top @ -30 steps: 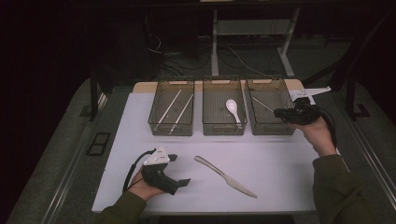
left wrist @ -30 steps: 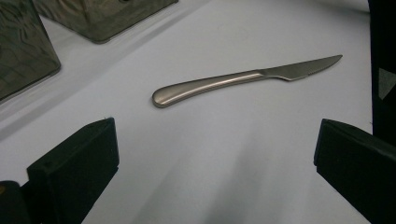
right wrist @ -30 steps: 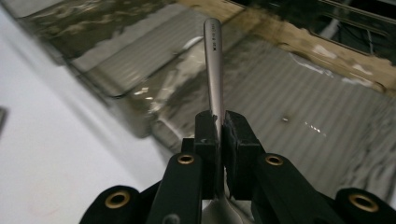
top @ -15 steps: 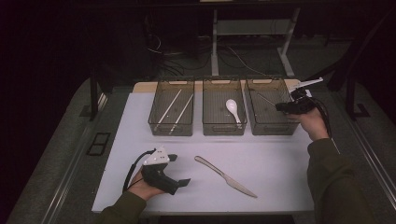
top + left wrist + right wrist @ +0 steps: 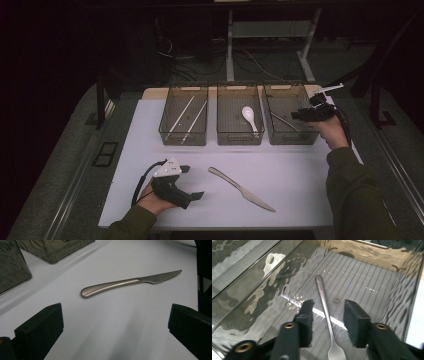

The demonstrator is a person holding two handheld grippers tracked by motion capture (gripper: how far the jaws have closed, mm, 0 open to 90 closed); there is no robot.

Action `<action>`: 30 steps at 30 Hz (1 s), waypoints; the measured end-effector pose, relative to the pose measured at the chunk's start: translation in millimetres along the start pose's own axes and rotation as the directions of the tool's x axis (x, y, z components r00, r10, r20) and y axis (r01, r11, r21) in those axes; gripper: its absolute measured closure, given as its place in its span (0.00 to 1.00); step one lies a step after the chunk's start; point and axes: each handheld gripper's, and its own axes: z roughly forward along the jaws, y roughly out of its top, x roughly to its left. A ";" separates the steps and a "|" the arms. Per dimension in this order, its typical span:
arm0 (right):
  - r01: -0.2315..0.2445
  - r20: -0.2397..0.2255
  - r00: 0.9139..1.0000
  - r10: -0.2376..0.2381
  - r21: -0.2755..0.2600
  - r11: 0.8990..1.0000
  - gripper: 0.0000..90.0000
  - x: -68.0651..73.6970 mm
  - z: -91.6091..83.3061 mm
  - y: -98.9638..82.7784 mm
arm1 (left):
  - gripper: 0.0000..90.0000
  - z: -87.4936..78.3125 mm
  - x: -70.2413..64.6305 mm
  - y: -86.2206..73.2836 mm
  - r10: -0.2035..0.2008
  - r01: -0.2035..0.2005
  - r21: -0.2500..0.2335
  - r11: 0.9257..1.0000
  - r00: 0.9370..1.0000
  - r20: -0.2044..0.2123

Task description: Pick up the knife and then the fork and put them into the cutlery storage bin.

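The right tongs (image 5: 328, 312) have just been opening and are parted astride a slim metal fork (image 5: 325, 307), untouched, lying on the ribbed floor of the smoky plastic bin (image 5: 287, 137) at upper right. The left tongs (image 5: 112, 327) are spread wide, empty, before a matte steel knife (image 5: 125, 283) on the white worktop (image 5: 300, 175).

Long silver metal knife (image 5: 130, 283) lies flat on white table (image 5: 120, 327) w/ two black jaws wide apart (nothing between).

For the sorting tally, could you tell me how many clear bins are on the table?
3, in a row at the far edge: the left bin holds chopsticks, the middle bin a white spoon, the right bin a metal utensil.
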 end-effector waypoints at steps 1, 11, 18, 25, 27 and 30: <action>-0.004 -0.007 1.000 0.004 -0.003 1.000 0.61 -0.1 -0.9 -0.3 | 0.00 0.0 0.0 0.0 0.000 0.000 0.000 1.000 1.000 0.000; 0.016 -0.093 0.995 -0.022 -0.060 0.998 0.47 15.4 -24.7 -5.9 | 0.00 -0.4 -0.1 0.1 0.001 -0.001 0.000 1.000 1.000 0.002; 0.051 -0.133 0.989 -0.061 -0.075 0.996 0.45 36.1 -40.9 -18.2 | 0.00 -0.2 -0.6 0.2 0.001 -0.001 0.001 1.000 1.000 0.001; 0.124 -0.171 0.975 -0.141 -0.109 0.986 0.44 56.8 -54.3 -33.4 | 0.00 0.2 -0.6 0.2 0.000 0.000 0.001 1.000 1.000 0.000; 0.127 -0.191 0.970 -0.149 -0.120 0.985 0.44 61.4 -56.9 -37.5 | 0.00 0.1 -0.7 0.3 0.000 0.000 0.001 1.000 1.000 -0.001; 0.127 -0.215 0.965 -0.154 -0.133 0.983 0.44 68.0 -61.3 -42.5 | 0.00 -0.7 -0.9 0.3 0.003 -0.003 0.001 1.000 1.000 -0.002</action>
